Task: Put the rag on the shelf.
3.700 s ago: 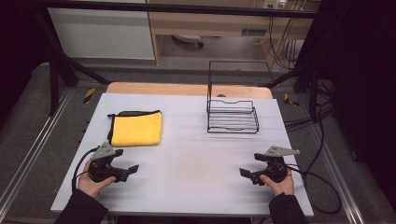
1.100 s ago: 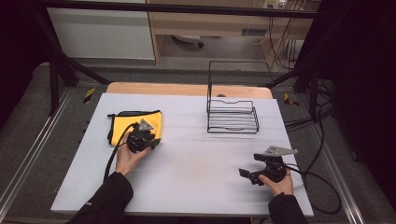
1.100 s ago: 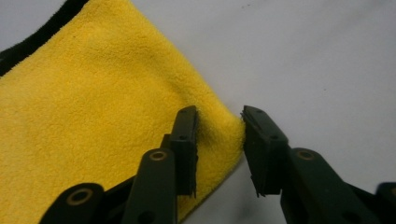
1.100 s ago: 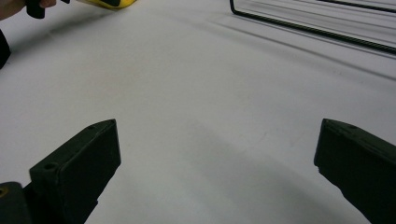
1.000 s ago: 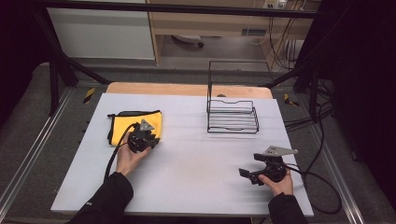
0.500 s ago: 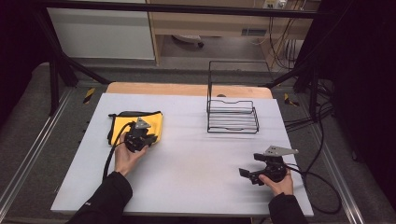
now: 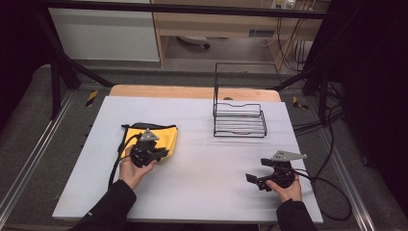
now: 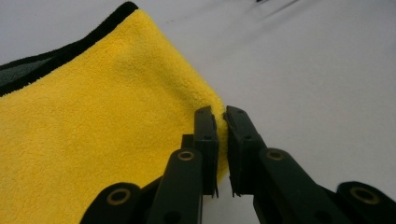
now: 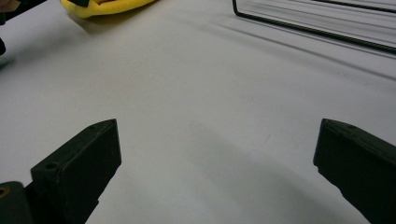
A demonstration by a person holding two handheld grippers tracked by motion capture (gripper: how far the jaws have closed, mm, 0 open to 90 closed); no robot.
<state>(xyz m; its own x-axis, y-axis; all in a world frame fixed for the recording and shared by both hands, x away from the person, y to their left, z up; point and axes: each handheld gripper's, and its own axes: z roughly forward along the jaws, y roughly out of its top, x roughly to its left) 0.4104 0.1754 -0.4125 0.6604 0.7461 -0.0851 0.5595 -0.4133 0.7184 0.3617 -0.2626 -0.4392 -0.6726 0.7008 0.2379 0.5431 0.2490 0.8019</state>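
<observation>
A yellow cloth [image 7: 166,137] with a black hem lies folded on the left half of the white table [image 7: 207,159]. My left gripper [image 7: 155,153] is over its near right corner. In the left gripper view its jaws have just been closing and now pinch the yellow cloth [image 8: 93,130] by its corner, the left gripper [image 8: 221,130] shut on that fold, which is lifted a little off the table. My right gripper [image 7: 254,179] rests near the front right of the table, and the right gripper [image 9: 219,154] stands wide open over bare table with nothing between its fingers.
A black wire rack [image 7: 239,119] stands at the back right of the table; its base wires [image 9: 322,32] show in the right gripper view. Cables [image 7: 332,187] trail off the table's right edge. A wooden strip [image 7: 192,91] runs along the far edge.
The left hand went from the front left up to the cloth, closed its jaws on the corner, then drew it slightly toward the right and up. The right hand stayed put.
</observation>
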